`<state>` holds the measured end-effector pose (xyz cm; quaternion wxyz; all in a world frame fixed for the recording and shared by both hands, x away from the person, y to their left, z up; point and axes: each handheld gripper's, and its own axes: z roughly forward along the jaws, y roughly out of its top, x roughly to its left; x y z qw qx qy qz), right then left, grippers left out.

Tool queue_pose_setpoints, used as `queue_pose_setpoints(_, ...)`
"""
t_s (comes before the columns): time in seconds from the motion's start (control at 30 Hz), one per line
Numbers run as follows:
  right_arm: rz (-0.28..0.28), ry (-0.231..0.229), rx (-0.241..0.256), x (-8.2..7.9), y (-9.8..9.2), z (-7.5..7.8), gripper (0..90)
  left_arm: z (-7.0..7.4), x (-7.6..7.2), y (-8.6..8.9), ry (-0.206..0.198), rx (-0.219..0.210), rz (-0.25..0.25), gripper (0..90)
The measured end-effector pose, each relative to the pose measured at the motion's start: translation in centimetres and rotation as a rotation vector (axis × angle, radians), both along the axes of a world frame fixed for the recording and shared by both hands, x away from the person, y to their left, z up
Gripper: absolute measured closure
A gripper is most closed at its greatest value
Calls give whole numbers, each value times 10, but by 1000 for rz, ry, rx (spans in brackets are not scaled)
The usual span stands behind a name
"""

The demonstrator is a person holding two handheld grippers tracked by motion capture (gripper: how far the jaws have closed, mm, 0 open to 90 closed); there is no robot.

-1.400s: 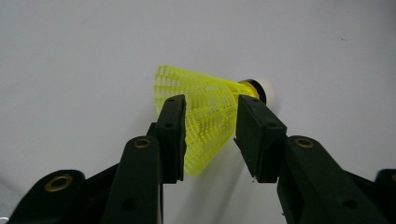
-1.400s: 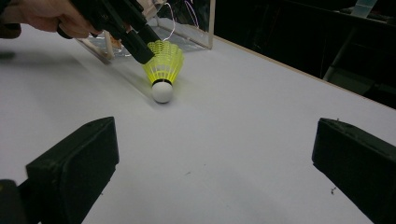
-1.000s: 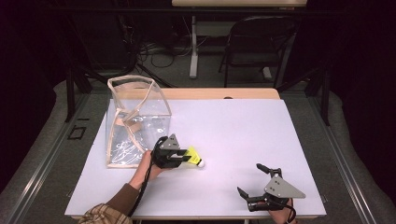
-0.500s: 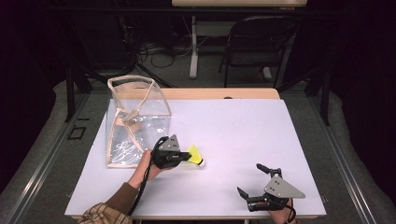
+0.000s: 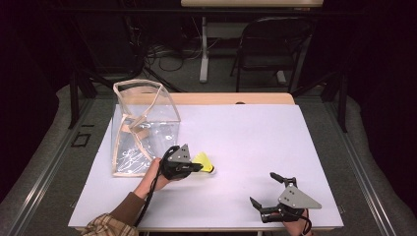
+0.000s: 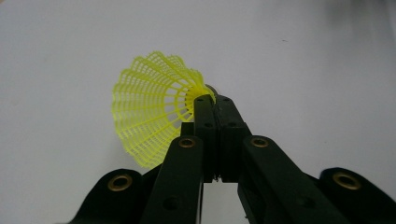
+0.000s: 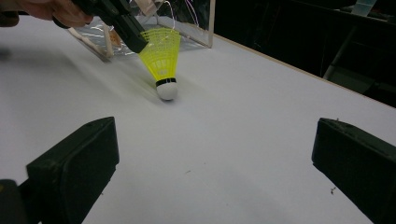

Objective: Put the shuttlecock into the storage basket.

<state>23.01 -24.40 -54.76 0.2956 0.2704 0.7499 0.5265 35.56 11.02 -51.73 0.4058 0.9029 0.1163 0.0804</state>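
A yellow plastic shuttlecock (image 5: 203,162) with a white cork is in my left gripper (image 5: 195,167), which is shut on the wall of its mesh skirt. In the left gripper view the skirt (image 6: 149,112) fans out to the left of the closed jaws, over the white table. The right gripper view has the shuttlecock (image 7: 163,56) cork down at the table surface; I cannot tell if it touches. My right gripper (image 5: 263,189) stands open near the table's front edge, its jaws wide apart with nothing between them (image 7: 215,172).
A clear plastic bag (image 5: 142,125) with tan edging stands upright at the table's left, just behind the left gripper. The white tabletop (image 5: 255,142) stretches right and back. A folding chair (image 5: 273,49) and cables are beyond the far edge.
The left gripper has shifted the shuttlecock slightly, tipping its skirt up a little. The right gripper has not moved.
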Motion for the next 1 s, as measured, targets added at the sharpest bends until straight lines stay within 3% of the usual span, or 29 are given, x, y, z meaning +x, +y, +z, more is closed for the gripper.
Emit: queue_pose_setpoints(1.0,-2,1,-3,0,0,0,3,14,-10,2,-55,-43,14,896)
